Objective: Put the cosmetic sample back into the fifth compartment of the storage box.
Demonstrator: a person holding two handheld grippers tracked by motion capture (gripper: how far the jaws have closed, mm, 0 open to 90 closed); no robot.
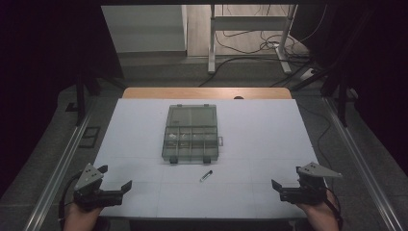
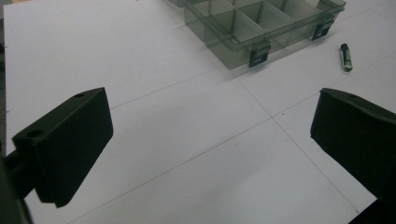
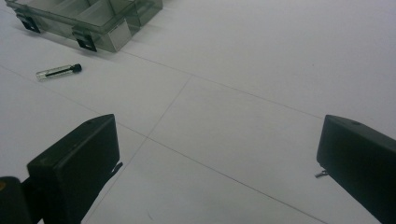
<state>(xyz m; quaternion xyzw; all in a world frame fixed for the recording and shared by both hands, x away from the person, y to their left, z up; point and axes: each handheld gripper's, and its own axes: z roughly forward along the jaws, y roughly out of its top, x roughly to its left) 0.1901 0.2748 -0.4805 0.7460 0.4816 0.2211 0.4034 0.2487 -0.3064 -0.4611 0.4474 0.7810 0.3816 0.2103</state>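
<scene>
1. Both tools rested at the near edge of the white bench (image 1: pixel 144 125): the left hand-held gripper (image 1: pixel 117 187) at about 7 o'clock in the high view, the right hand-held gripper (image 1: pixel 285 188) at about 5 o'clock. Each had its jaws wide apart with nothing between them.
2. The small vial (image 1: pixel 206 175), clear with a dark cap, lay on its side near the middle of the bench, just beside the near edge of the open organiser box (image 1: pixel 191 134), at roughly 5 o'clock from it.
3. The box sat with its lid folded back toward 12 o'clock, with small pale bits in some of its compartments.
4. As I judged it, the work stood at its opening step: no reach was under way and the vial was untouched.
5. The next move likely called for one gripper to travel inward to the vial, line its jaws across the narrow body, and close gently, since it could roll.
</scene>
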